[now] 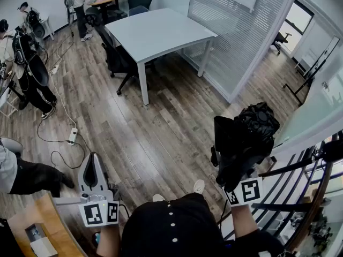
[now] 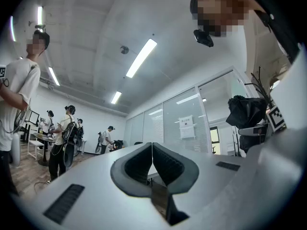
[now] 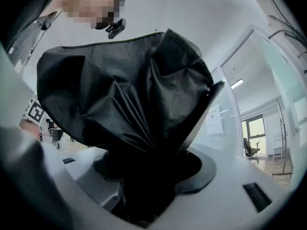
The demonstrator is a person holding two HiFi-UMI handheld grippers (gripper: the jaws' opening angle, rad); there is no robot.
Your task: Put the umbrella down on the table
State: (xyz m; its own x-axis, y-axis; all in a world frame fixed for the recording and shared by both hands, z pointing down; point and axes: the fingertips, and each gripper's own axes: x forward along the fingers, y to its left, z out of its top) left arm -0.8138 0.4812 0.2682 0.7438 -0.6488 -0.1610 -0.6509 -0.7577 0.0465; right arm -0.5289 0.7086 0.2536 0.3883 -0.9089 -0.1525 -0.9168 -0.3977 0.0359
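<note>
right gripper (image 3: 163,143): jaws were clamped on the folded black umbrella (image 3: 124,90), fabric all bunched up above them
left gripper (image 2: 152,147): jaws pressed together, nothing in there
umbrella spot: up in the air over the wood floor (image 1: 161,133), well apart from the grey table (image 1: 155,33)

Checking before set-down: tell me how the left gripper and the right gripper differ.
The left gripper is shut with nothing between its jaws; the right gripper has jaws apart, clamped on the folded black umbrella. The left gripper's view ahead is open; the right gripper's is filled by fabric. Both carry a marker cube.
</note>
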